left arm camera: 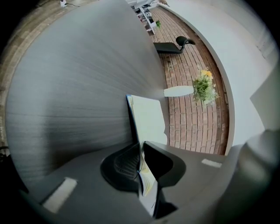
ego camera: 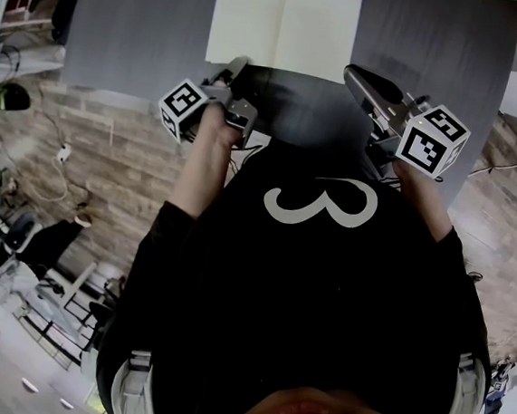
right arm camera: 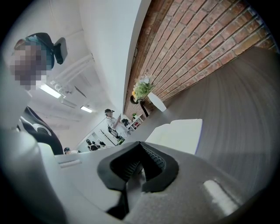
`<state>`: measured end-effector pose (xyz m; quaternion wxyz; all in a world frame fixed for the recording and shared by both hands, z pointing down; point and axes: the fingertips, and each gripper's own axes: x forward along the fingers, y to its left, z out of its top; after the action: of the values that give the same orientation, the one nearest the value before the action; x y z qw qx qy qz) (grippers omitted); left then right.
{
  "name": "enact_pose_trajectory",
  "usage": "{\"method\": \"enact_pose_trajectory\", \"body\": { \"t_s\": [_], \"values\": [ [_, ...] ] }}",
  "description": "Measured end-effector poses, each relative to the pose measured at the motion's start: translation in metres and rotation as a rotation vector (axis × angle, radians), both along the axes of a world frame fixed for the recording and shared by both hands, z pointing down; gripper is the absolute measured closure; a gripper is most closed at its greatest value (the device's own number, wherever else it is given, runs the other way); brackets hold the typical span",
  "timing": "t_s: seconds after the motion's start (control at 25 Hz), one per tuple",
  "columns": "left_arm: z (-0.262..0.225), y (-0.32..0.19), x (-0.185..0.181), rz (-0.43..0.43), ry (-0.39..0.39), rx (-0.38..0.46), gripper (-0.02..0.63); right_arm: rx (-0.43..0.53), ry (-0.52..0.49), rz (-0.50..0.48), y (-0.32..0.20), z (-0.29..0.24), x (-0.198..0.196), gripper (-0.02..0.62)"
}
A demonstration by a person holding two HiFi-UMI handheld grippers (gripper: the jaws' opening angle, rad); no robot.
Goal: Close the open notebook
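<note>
An open notebook [ego camera: 283,24] with blank cream pages lies flat on the grey table [ego camera: 129,34]. My left gripper [ego camera: 236,66] sits at the notebook's near left corner. In the left gripper view the notebook [left arm camera: 148,120] runs edge-on between the jaws, and the left gripper [left arm camera: 141,151] is shut on the dark cover and the pages at that corner. My right gripper [ego camera: 355,74] hovers just off the near right corner without touching it. In the right gripper view the right gripper [right arm camera: 139,146] is shut with nothing in it, and the notebook [right arm camera: 177,135] lies ahead.
A white vase of flowers [left arm camera: 202,87] stands on the brick floor beyond the table and also shows in the right gripper view [right arm camera: 144,89]. An office chair [left arm camera: 173,45] lies further off. A person [right arm camera: 111,120] stands in the far room. The table's near edge runs under both grippers.
</note>
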<state>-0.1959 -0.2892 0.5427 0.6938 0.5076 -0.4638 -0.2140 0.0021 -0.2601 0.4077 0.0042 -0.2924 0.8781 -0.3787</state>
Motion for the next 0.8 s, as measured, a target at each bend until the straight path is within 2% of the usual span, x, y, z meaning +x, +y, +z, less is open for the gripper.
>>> {"method": "enact_pose_trajectory", "body": {
  "t_s": [0.52, 0.8],
  "values": [
    [-0.006, -0.004, -0.003, 0.013, -0.045, 0.03, 0.552, -0.001, 0.005, 0.011, 0.009, -0.004, 0.003, 0.593],
    [-0.017, 0.019, 0.017, 0.06, -0.148, 0.117, 0.557, 0.016, -0.005, 0.021, 0.042, -0.002, 0.024, 0.593]
  ]
}}
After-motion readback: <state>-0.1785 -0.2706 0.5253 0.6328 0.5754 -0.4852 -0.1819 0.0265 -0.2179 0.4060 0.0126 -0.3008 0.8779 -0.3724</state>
